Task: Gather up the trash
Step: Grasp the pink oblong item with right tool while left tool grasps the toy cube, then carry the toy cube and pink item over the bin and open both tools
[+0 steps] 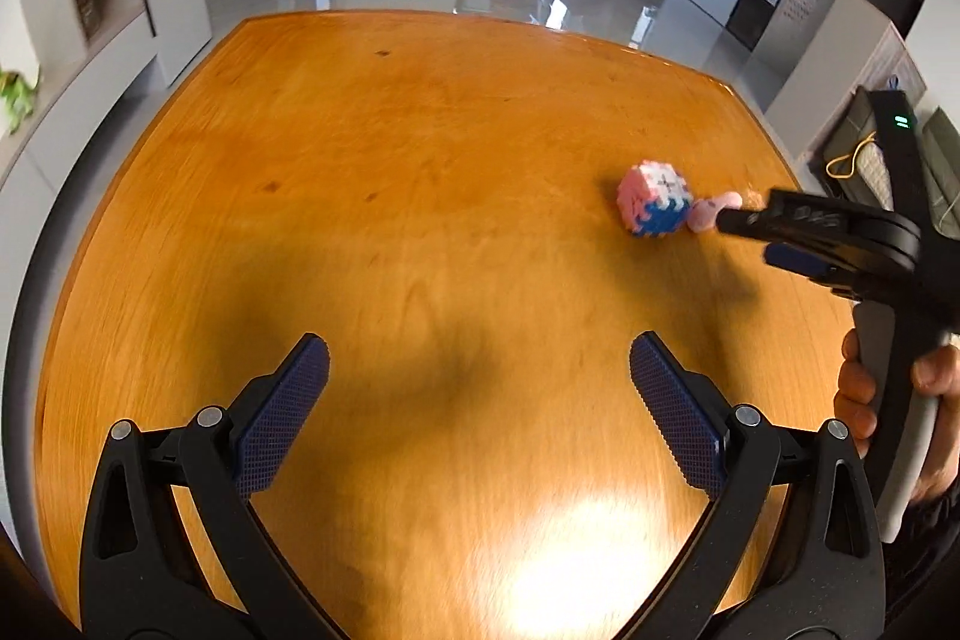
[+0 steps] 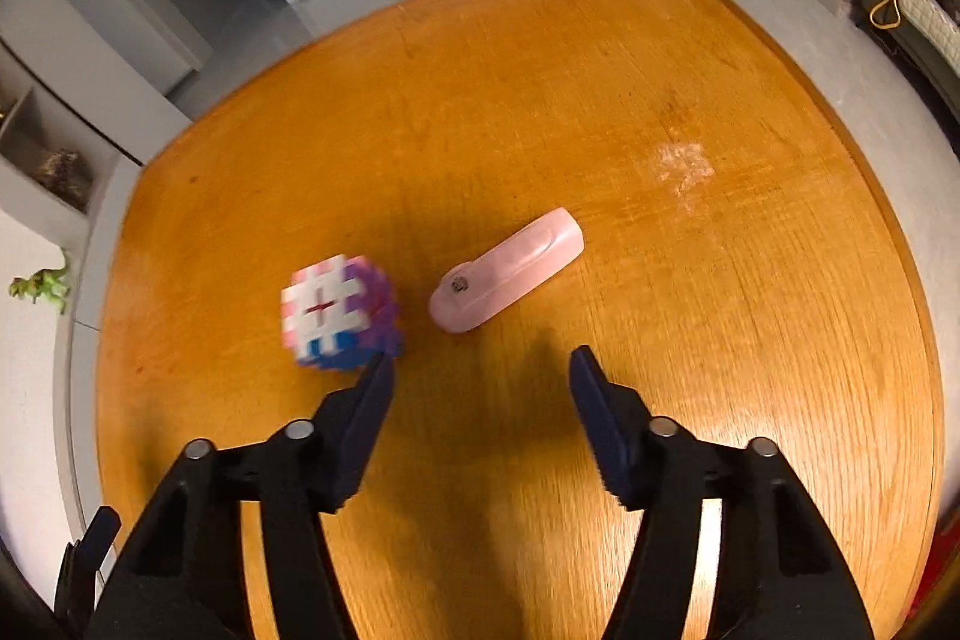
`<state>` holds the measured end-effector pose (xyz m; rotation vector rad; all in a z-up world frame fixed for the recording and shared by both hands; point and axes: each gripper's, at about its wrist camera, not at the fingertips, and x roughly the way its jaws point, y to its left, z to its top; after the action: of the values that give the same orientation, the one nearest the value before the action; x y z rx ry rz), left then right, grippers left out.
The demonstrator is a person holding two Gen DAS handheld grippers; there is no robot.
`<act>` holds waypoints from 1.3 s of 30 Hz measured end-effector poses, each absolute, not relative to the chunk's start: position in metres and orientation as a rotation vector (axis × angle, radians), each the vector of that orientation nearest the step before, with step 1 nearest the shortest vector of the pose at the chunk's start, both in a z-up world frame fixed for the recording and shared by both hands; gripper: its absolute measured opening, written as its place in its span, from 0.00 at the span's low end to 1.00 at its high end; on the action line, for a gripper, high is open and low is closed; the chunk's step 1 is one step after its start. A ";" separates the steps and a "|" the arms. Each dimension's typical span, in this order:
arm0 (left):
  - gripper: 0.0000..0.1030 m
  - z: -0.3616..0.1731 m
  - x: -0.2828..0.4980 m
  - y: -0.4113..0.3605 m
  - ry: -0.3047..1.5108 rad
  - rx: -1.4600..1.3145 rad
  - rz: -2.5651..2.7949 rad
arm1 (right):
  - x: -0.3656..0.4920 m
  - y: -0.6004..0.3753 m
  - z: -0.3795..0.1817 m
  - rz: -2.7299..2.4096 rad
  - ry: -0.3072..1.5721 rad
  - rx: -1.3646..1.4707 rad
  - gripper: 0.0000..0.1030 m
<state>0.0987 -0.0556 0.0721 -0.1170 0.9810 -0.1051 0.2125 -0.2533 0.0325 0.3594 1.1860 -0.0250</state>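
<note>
Table [image 2: 750,280]: round orange wooden top, bare apart from two small items lying near its middle; no bin or bag shows in either view.
Block cube [image 2: 339,313]: a toy-like cube of pink, white, blue and purple interlocking pieces, resting on the table; somewhat blurred, so finer detail cannot be told.
Pink case [image 2: 510,271]: a smooth, oblong pink plastic item lying flat and slanted, its rounded end with a small dark mark pointing toward the cube; the two lie just beside each other, with a narrow gap visible in the right wrist view.
Right gripper [image 2: 480,364]: jaws spread apart and holding nothing; it is poised low over the table just short of the pink case, its left fingertip close against the cube's near edge. The opening appears aimed at the case, probably as the first piece to collect.
Left gripper [image 1: 480,358]: jaws wide apart and empty, held over bare wood well apart from both items, likely kept clear so the right side can work.
Right hand [image 1: 870,400]: seen at the edge of the left wrist view, wrapped around the pale grip handle.
Task stage, as judged: approach only; nothing yet grasped.
Risk, as judged: closing here could nudge the cube aside.
</note>
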 end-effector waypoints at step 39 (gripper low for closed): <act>0.40 0.025 0.215 -0.179 1.082 -0.028 -0.186 | 0.145 -0.299 0.049 -0.052 1.140 0.347 0.26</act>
<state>0.2151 -0.1785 0.0252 -0.0282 1.0825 -0.1860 0.1455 -0.2993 0.0492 0.3470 1.1400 -0.0516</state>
